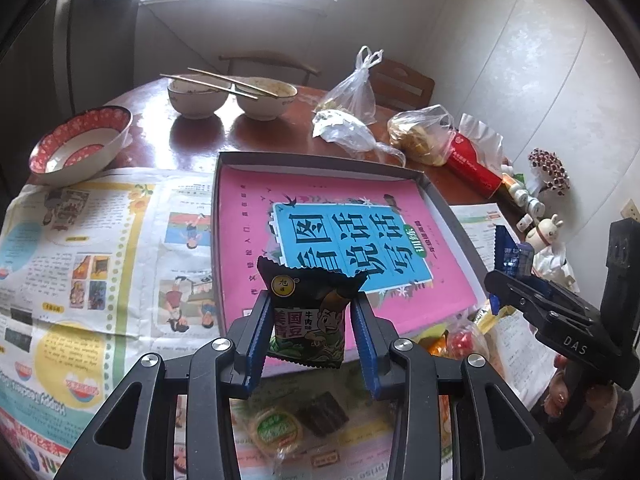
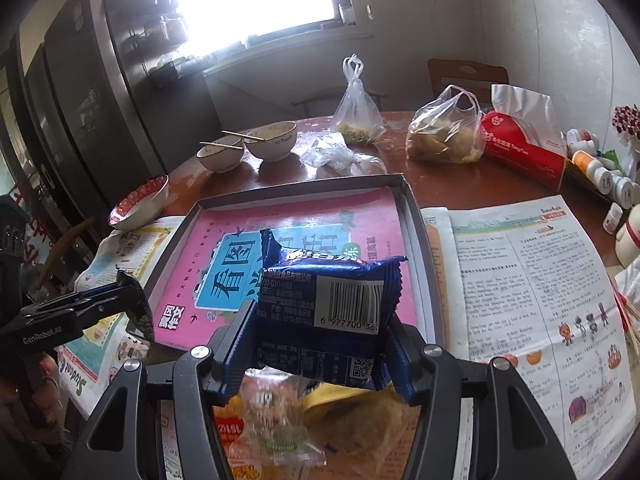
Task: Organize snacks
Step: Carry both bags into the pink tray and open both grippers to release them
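My left gripper is shut on a black snack packet with green beans printed on it, held upright just above the near edge of the grey box. The box has a pink booklet lying in it. My right gripper is shut on a blue snack packet with a barcode, held above the box's near edge. Loose snacks lie below both grippers: a green-label packet, a brown one, and clear and yellow packets. Each gripper shows in the other's view, the right one and the left one.
Newspapers cover the near table. A red-patterned bowl, two bowls with chopsticks, plastic bags, a red tissue pack and small bottles stand beyond the box.
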